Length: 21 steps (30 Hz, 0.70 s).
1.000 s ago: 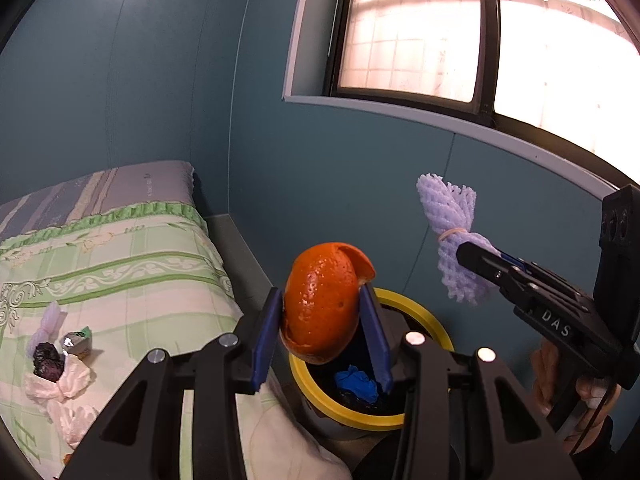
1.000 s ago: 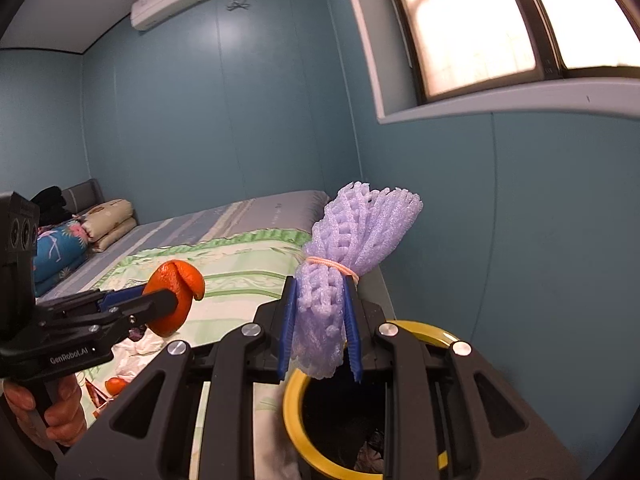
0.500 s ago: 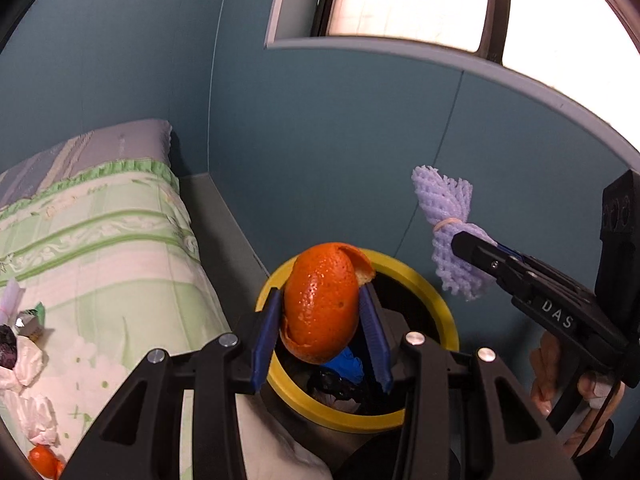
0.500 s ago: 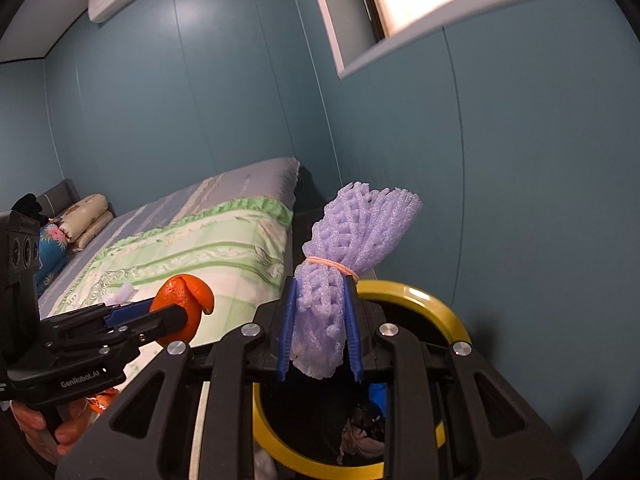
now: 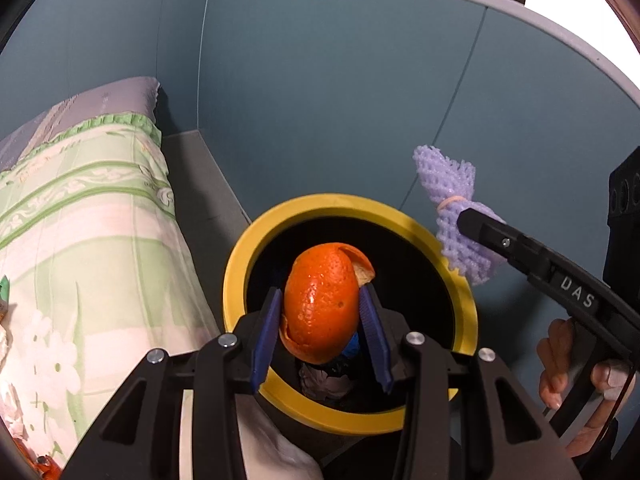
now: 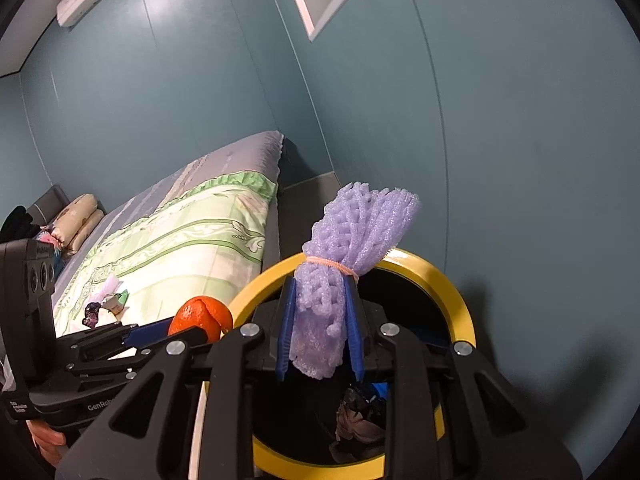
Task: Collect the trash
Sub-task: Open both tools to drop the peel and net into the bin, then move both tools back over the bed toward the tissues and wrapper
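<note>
Both tongs have sunk over the bin (image 5: 240,264), left tongs (image 5: 320,320) gripping upright orange peel (image 5: 322,304), right tongs (image 6: 320,332) upright foam net (image 6: 340,264).

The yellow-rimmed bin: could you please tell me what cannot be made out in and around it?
- Left wrist view: contents of the yellow-rimmed black bin mostly hidden behind the orange peel.
- Right wrist view: bin's depth too dark; purple foam fruit net covers the middle.
- Small wrappers on the green bedsheet: too small.
</note>
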### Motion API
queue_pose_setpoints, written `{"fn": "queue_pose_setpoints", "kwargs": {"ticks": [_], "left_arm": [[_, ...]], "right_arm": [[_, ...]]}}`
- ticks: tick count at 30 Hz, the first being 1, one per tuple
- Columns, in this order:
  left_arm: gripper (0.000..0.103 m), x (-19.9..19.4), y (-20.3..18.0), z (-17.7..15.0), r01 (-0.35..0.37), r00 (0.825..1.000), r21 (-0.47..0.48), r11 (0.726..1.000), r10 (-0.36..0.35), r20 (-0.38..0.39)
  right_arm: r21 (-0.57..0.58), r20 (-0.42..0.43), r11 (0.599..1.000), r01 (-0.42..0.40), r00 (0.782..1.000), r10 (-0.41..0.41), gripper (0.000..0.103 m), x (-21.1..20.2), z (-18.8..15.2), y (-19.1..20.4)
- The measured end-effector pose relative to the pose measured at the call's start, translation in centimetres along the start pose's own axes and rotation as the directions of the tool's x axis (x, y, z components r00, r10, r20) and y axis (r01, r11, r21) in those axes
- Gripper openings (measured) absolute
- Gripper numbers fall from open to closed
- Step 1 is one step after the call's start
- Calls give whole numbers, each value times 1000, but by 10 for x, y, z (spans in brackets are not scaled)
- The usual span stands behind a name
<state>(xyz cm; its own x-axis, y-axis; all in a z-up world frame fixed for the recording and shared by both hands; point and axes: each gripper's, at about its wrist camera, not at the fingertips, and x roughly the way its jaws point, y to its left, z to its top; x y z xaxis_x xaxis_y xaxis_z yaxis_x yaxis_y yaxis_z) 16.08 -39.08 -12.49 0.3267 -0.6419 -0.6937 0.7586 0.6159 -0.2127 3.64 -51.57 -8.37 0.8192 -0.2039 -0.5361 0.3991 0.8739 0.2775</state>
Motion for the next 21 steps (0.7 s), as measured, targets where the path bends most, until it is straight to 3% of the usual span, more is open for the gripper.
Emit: {"fn": "queue_pose_setpoints", "kwargs": {"ticks": [8, 11, 15, 21], "left_arm": [[40, 15, 2, -3, 0, 1000, -14, 1000, 0, -24], [53, 12, 2, -2, -6, 1000, -15, 1000, 5, -8], [63, 3, 4, -2, -10, 1000, -20, 1000, 11, 15], [71, -11, 16, -1, -10, 999, -47, 999, 12, 36]], "right_arm": [[25, -19, 1000, 3, 1000, -3, 25, 7, -5, -10], [33, -18, 999, 9, 1000, -9, 29, 7, -5, -11], [48, -14, 999, 12, 1000, -12, 43, 7, -5, -14], [53, -7, 998, 22, 1000, -22, 43, 3, -4, -13]]}}
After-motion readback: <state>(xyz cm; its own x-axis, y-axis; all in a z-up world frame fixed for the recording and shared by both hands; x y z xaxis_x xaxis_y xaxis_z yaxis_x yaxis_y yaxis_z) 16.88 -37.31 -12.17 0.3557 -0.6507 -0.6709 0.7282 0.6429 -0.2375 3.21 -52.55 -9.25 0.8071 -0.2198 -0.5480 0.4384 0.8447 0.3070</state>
